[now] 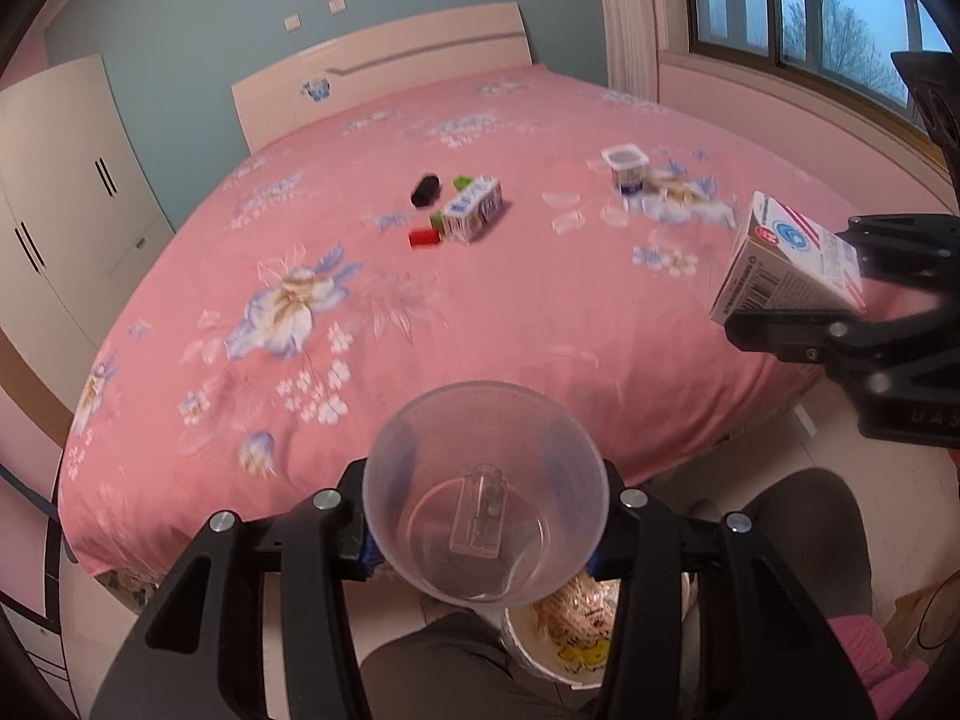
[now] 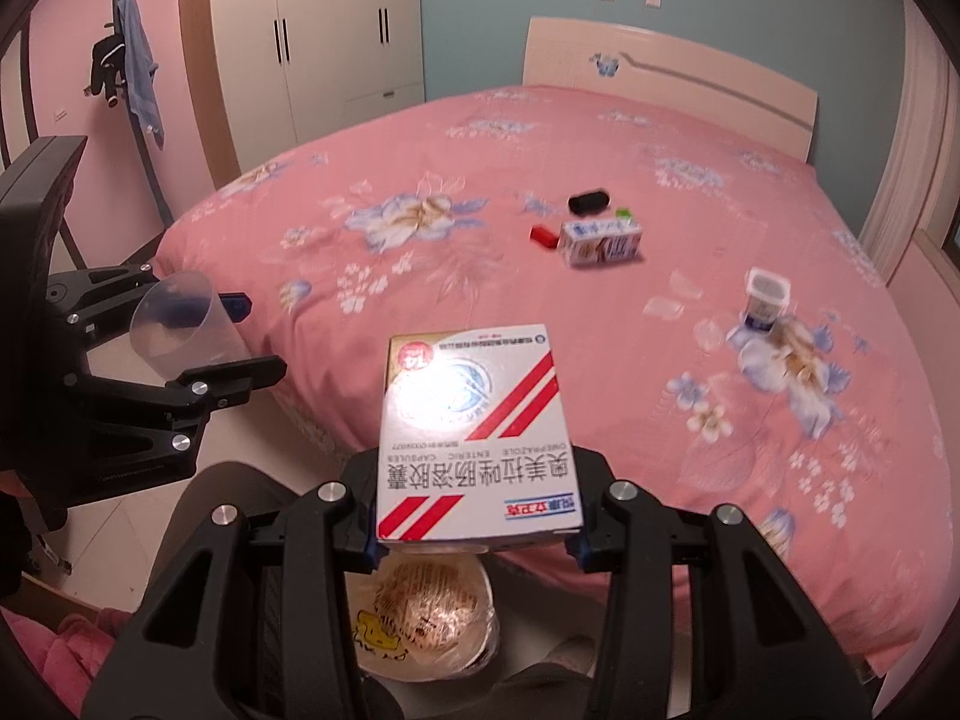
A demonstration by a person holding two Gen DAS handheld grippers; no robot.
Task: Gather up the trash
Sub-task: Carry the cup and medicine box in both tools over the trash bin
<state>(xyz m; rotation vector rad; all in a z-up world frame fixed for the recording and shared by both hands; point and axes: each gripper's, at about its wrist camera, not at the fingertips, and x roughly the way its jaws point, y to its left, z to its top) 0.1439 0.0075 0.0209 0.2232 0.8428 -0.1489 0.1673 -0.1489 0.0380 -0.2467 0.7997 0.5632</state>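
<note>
Our left tool (image 1: 486, 531) clamps a cup (image 1: 485, 492), mouth toward us; our right tool (image 2: 474, 516) grips a box (image 2: 474, 432) lengthwise, hiding the bin (image 2: 426, 618) below.

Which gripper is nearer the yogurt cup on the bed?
Right. The right gripper, shut on the medicine box, hangs at the bed edge on the yogurt cup's side; the left gripper, holding the plastic cup, is farther over.
</note>
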